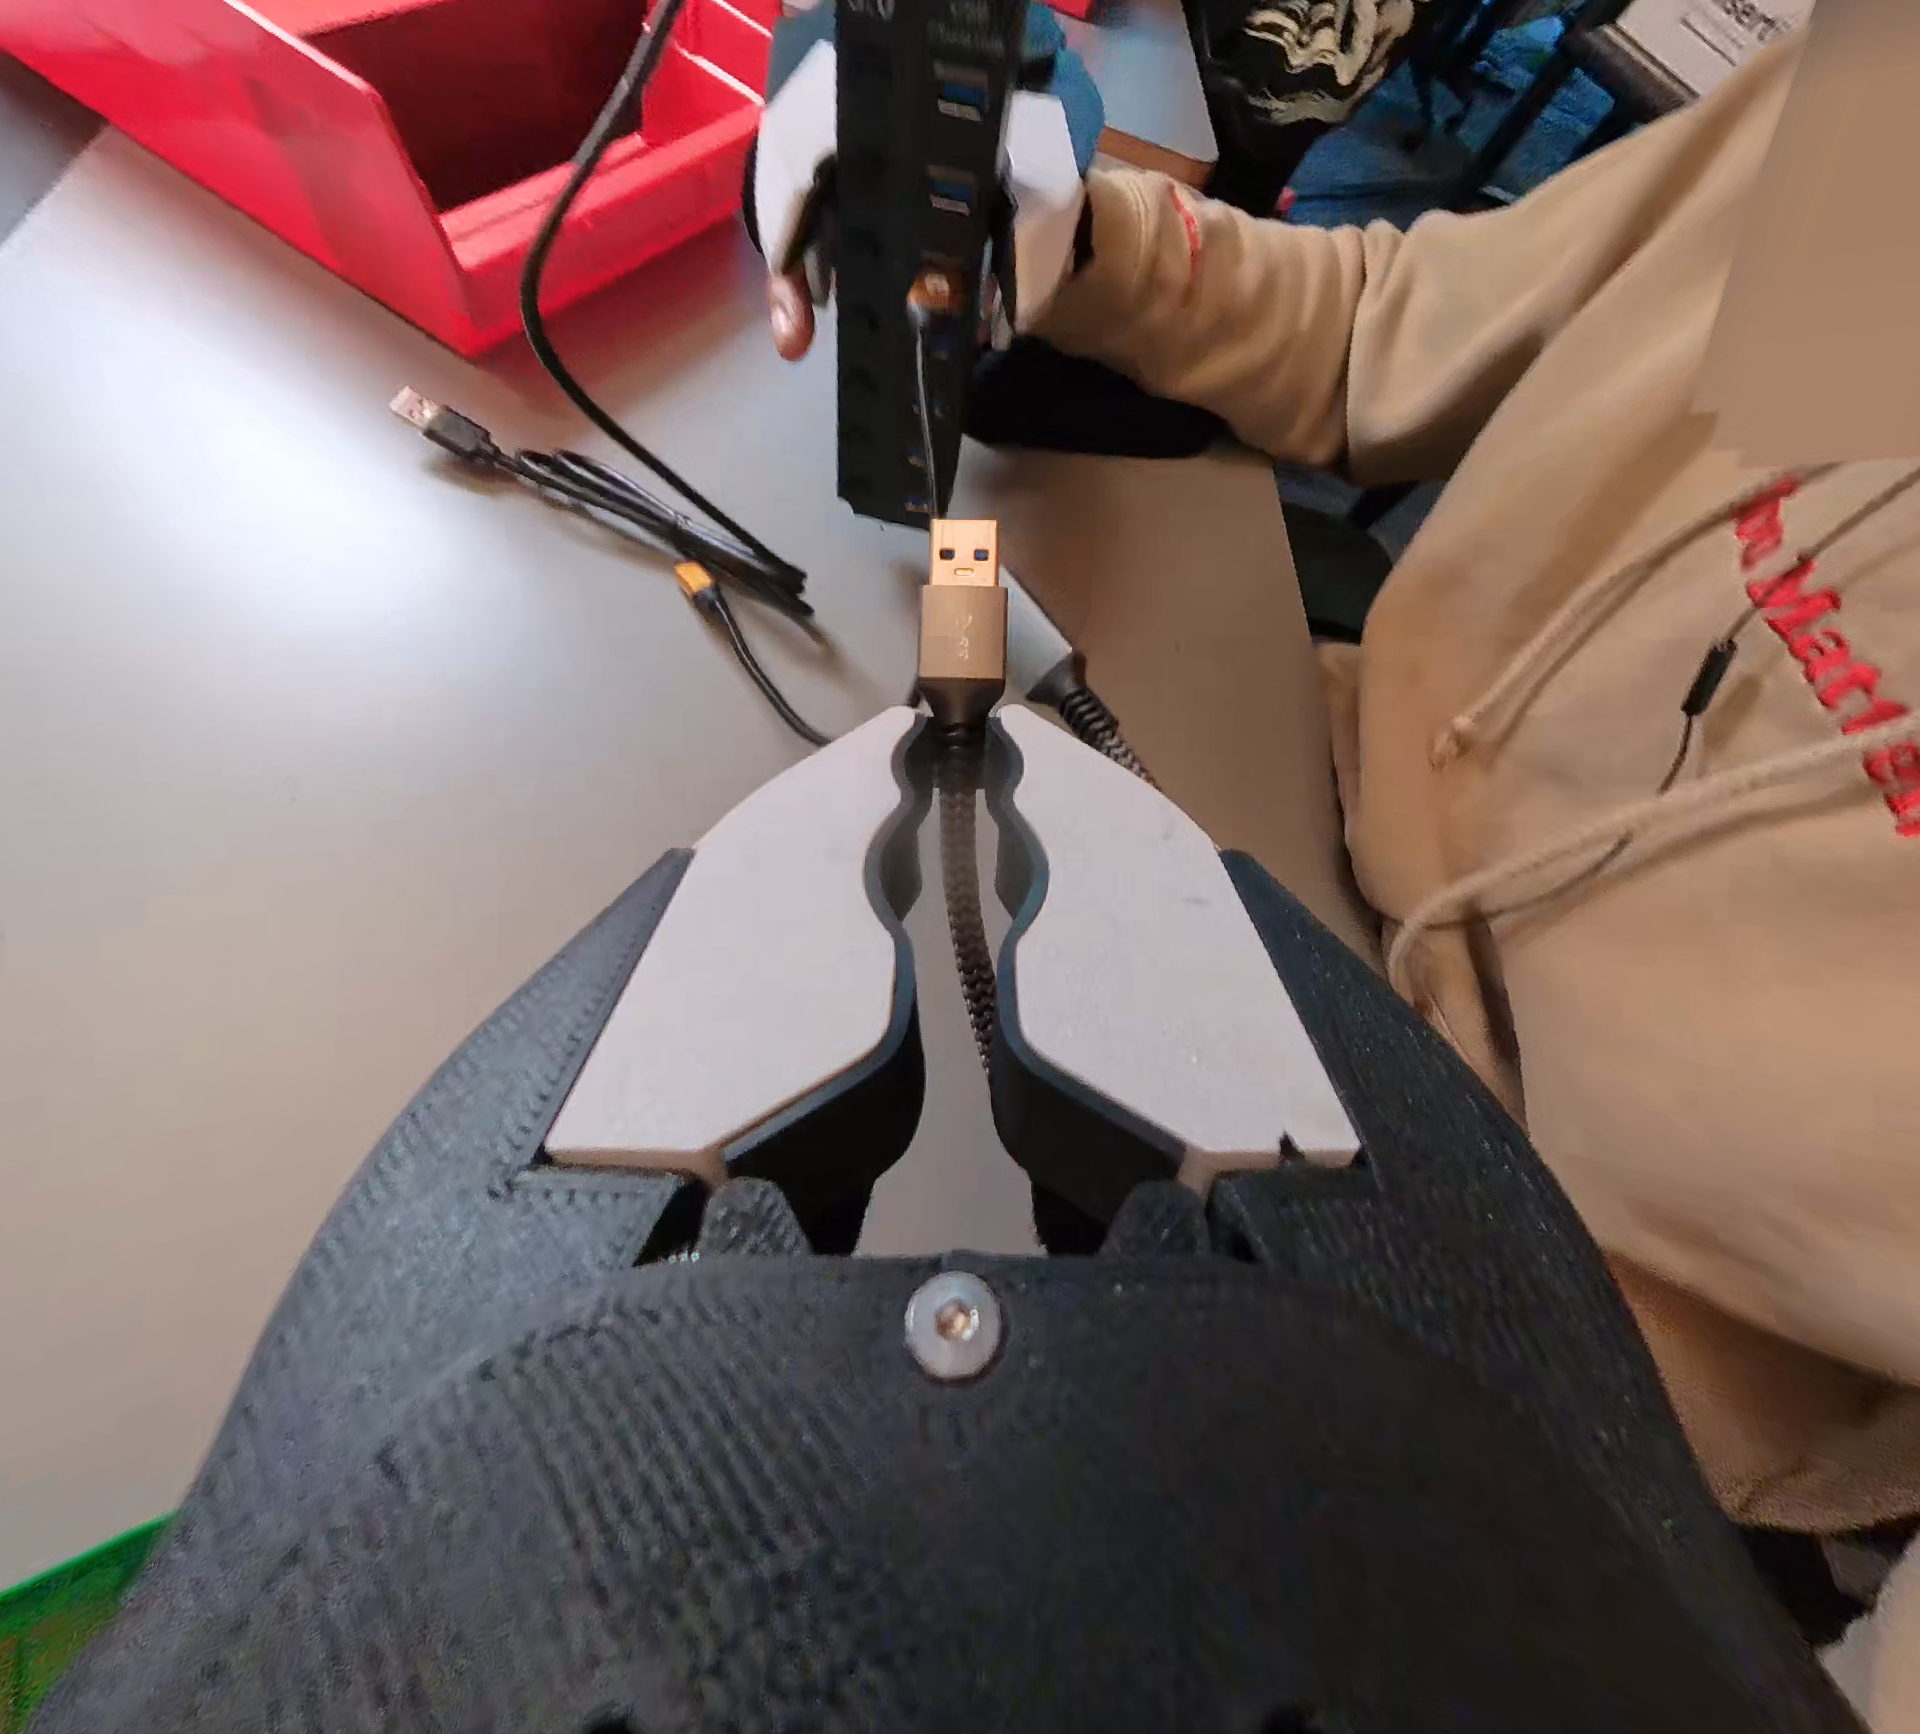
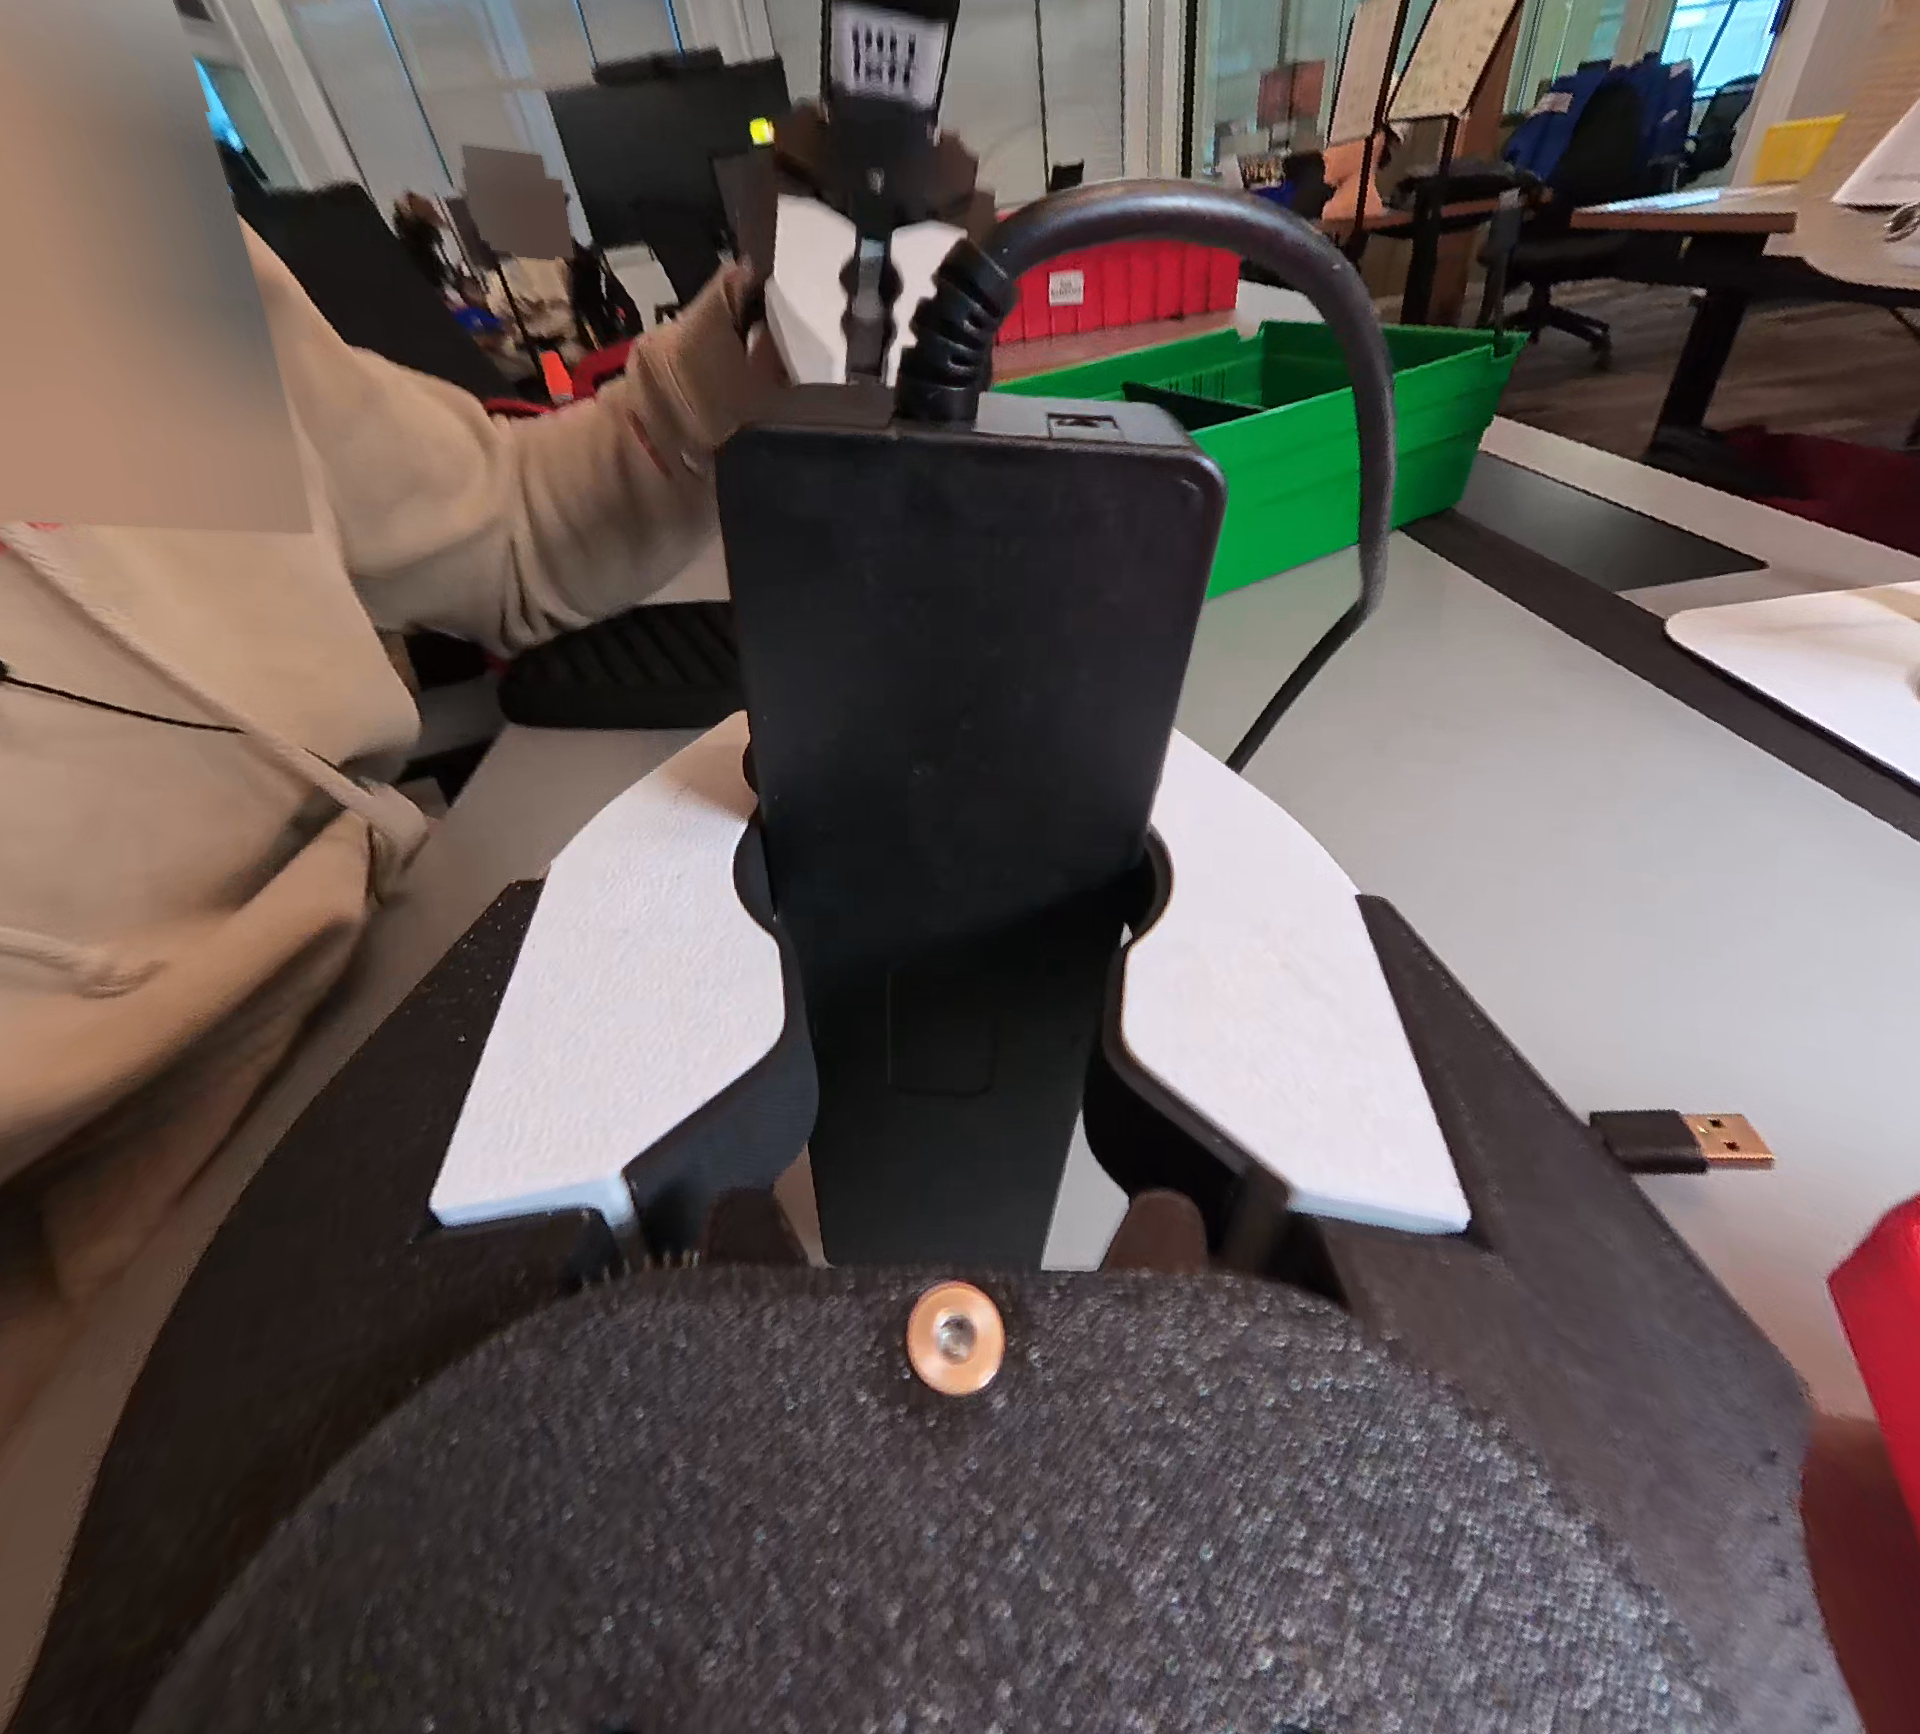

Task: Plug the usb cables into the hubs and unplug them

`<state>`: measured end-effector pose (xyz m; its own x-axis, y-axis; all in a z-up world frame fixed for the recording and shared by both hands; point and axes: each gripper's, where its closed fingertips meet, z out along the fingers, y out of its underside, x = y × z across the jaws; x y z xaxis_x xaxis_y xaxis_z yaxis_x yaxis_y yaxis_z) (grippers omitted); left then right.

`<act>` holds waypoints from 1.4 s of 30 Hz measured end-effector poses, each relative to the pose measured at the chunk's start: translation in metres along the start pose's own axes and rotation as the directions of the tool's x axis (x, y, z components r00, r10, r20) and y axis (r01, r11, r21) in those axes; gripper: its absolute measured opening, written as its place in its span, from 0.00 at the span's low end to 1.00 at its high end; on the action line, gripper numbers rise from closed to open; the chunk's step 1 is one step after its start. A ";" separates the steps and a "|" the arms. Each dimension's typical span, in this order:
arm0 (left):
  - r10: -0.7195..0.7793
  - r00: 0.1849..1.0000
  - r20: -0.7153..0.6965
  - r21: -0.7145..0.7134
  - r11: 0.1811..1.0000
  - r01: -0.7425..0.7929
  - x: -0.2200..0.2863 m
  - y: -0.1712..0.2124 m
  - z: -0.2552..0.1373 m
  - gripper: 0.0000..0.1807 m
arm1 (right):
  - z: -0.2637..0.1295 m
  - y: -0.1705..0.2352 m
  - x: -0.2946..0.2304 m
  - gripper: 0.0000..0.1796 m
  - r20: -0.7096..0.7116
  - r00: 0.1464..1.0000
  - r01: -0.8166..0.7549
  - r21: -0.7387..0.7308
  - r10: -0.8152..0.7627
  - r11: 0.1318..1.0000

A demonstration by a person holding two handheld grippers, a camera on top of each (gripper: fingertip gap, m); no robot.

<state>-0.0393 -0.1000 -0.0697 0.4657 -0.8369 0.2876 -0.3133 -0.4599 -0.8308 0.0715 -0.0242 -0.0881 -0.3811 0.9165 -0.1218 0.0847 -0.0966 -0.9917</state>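
Black hub, red bin

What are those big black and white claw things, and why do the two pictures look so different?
Each claw is a grabbing tool that a person holds, one in each hand, with a camera on it looking along its two fingers. One picture is from the left tool. It is pinching a braided cable just behind its gold USB plug and pointing the plug at the black USB hub. The other picture is from the right tool, which is squeezing that same hub and holding it up, so you see its plain back. More black cables lie on the grey table, beside a red bin. A green bin stands farther off.
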 end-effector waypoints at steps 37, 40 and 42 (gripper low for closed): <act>0.055 0.997 -0.048 -0.209 0.976 -0.064 0.000 -0.035 0.113 0.05 | 0.017 0.016 -0.009 0.35 0.052 0.998 -0.017 -0.054 0.020 0.998; 0.078 0.997 -0.030 -0.219 0.972 -0.083 -0.001 -0.034 0.114 0.05 | 0.016 0.016 -0.011 0.35 0.077 0.996 -0.040 -0.048 0.044 0.998; 0.097 0.995 -0.026 -0.225 0.969 -0.100 0.000 -0.034 0.114 0.05 | 0.016 0.016 -0.011 0.35 0.083 0.995 -0.048 -0.039 0.052 0.998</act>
<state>0.0656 -0.0502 -0.0958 0.4115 -0.8850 0.2181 -0.5363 -0.4286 -0.7271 0.0625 -0.0420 -0.1031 -0.4513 0.8749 -0.1758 0.1391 -0.1256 -0.9823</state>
